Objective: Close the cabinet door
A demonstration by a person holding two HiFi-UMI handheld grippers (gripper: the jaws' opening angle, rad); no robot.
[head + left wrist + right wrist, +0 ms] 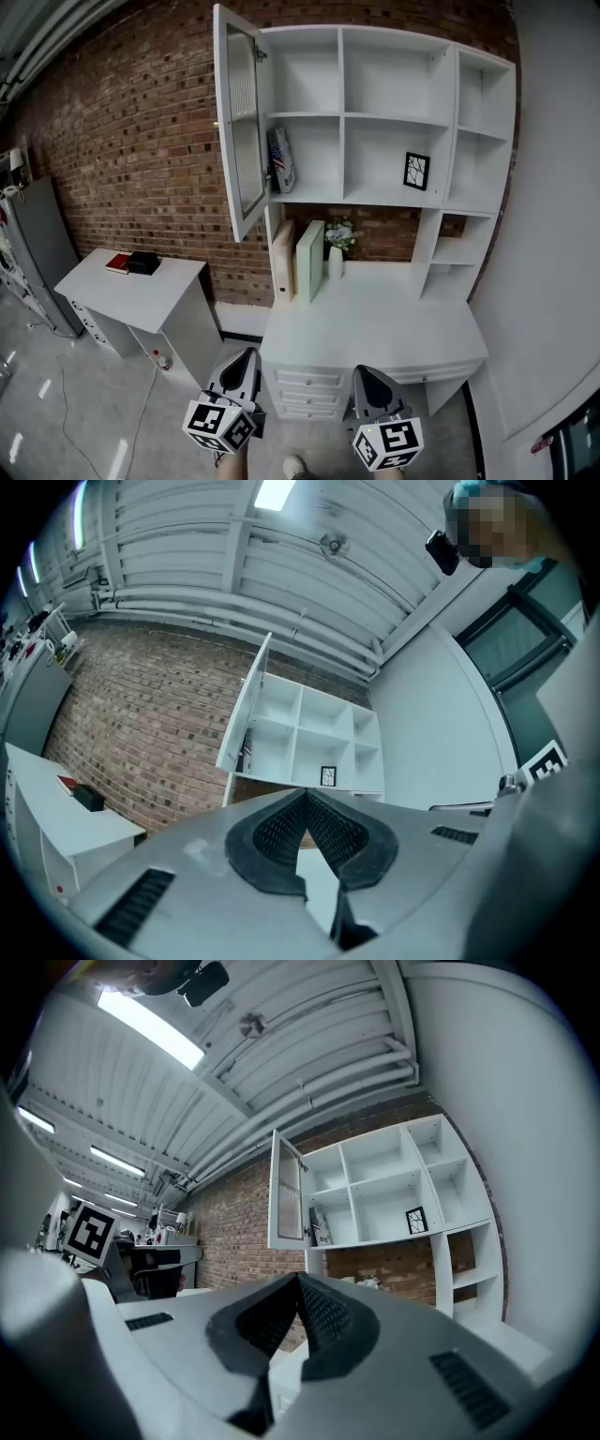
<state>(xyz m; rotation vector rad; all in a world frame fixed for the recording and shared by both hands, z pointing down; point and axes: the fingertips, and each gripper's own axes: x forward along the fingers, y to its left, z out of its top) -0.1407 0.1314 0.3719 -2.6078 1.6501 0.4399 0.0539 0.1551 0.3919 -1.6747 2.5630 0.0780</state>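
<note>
Brickwork (141, 141) behind open cabinet door (239, 131); drawers (305, 389) apparently head-view only.

cabinet door (242, 127): ribbed glass, matt white frame | wall (122, 141): rough brick

- I see a brick wall (141, 141) across the far side.
- Left, a white side table (131, 298) carries a red book (118, 263) with a black box (143, 262) just beside it, at its far edge.
- Far left stands a grey locker (42, 253).
- On my desk (375, 323), far side, two binders (310, 260) stand upright, with a flower vase (336, 262) just right of them.
- Near left, a cable (66, 412) trails over the floor.
</note>
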